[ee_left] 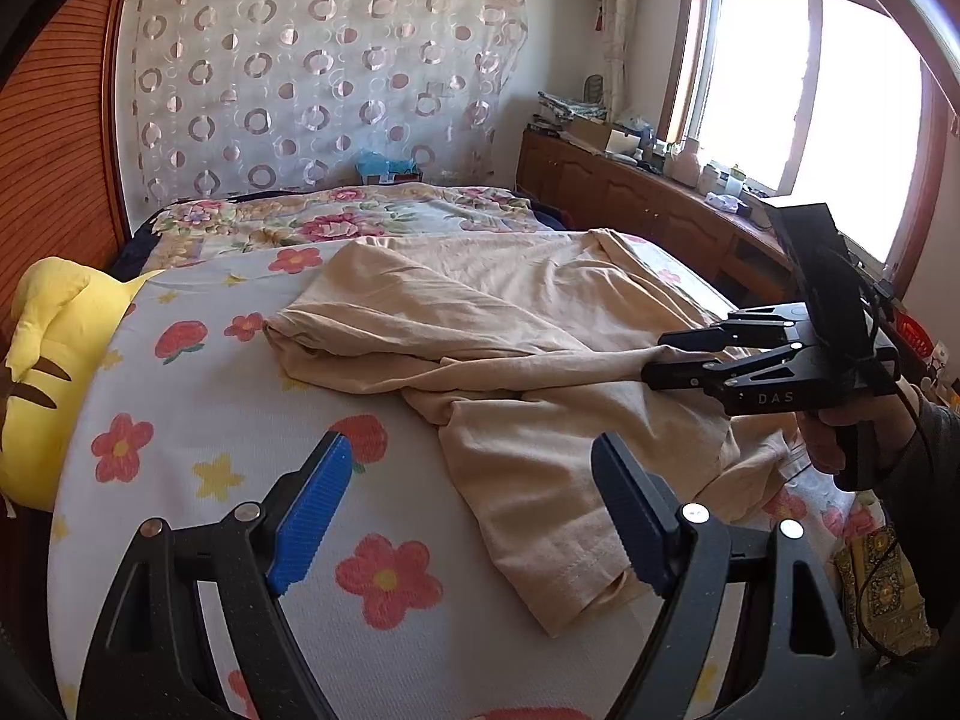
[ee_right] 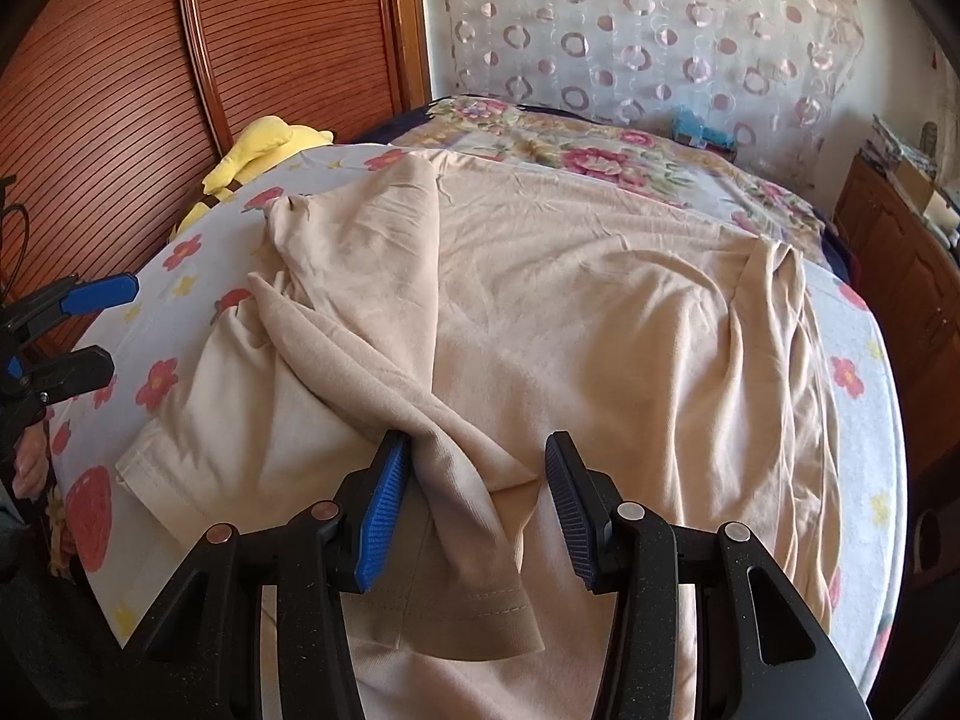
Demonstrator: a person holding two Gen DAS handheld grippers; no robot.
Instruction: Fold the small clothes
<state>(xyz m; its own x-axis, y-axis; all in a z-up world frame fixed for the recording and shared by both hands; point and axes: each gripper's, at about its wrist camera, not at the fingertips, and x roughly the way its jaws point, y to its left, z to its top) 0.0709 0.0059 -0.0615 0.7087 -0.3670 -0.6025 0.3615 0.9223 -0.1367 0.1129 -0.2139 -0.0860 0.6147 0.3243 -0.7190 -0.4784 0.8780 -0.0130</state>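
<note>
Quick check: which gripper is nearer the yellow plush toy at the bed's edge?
Left. The left gripper hangs open over the flowered sheet on the yellow plush toy's side. The right gripper is farther off, over the beige shirt, with a fold between its fingers.

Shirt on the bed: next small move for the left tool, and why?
Probably lower the left tool onto the sleeve and close. It hangs open and empty just above it, while the right tool seems to pinch a raised fold of the shirt.
</note>
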